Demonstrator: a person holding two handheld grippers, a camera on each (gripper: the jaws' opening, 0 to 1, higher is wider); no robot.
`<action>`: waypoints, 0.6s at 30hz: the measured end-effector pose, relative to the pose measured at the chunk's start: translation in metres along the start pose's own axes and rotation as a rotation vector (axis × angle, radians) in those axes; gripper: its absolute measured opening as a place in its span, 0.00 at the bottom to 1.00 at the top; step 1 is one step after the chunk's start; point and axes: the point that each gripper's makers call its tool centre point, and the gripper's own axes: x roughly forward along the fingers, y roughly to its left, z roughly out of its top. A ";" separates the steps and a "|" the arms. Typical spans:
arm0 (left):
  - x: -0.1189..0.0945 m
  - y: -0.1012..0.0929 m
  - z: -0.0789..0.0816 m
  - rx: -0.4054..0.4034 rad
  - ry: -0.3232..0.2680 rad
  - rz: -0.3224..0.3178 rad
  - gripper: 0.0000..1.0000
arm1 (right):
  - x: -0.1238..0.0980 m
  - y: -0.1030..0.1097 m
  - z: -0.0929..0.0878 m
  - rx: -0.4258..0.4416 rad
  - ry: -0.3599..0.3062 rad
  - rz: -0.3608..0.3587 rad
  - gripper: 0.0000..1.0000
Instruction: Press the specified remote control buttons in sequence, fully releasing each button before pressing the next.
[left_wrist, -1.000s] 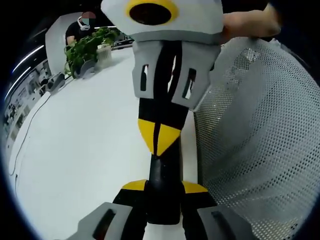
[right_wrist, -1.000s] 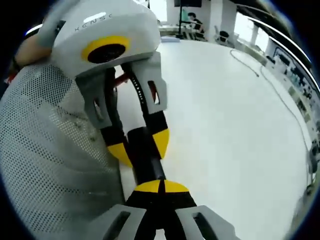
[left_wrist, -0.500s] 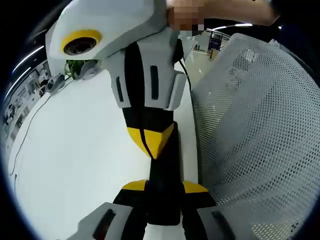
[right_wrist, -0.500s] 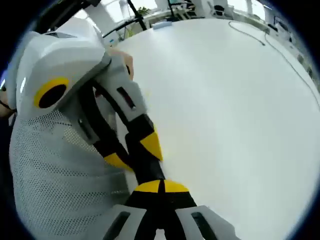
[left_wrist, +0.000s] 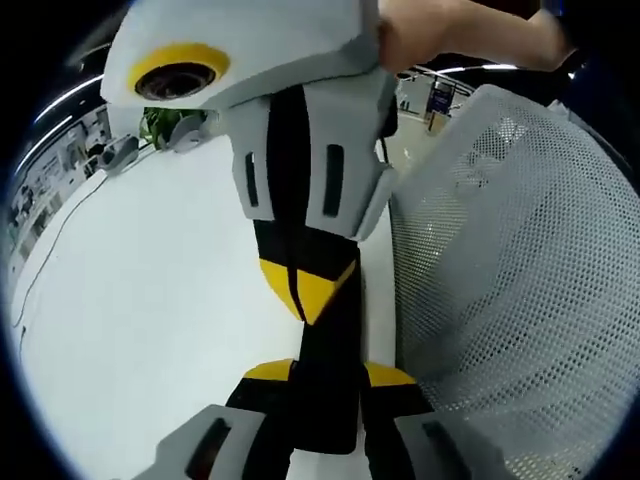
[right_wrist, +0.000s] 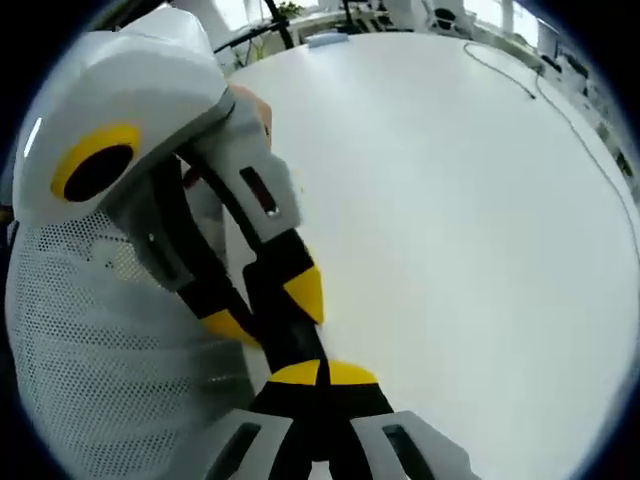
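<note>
A slim black remote control lies lengthways between the yellow pads of my left gripper, which is shut on it. My right gripper comes down from the top of the left gripper view, jaws shut, its yellow tip resting on the remote's upper face. In the right gripper view my right gripper is shut with its tip against the remote, and the left gripper reaches in from the left holding it. The buttons are hidden under the grippers.
A white table spreads under both grippers. A white mesh chair back stands close by, also seen in the right gripper view. A potted plant and a thin cable are far off. A hand holds the right gripper.
The right gripper has tilted and shifted slightly over the remote, its tip staying on it. The left gripper keeps its hold.
</note>
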 end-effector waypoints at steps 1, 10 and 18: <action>0.000 0.000 0.000 -0.001 0.000 0.000 0.24 | 0.000 -0.001 0.001 -0.017 -0.031 -0.025 0.00; 0.001 0.000 0.000 -0.009 -0.002 0.001 0.25 | -0.007 0.017 0.004 -0.112 -0.220 -0.093 0.00; 0.001 0.000 0.000 -0.010 -0.004 -0.001 0.25 | -0.001 0.020 0.005 -0.204 -0.171 -0.099 0.00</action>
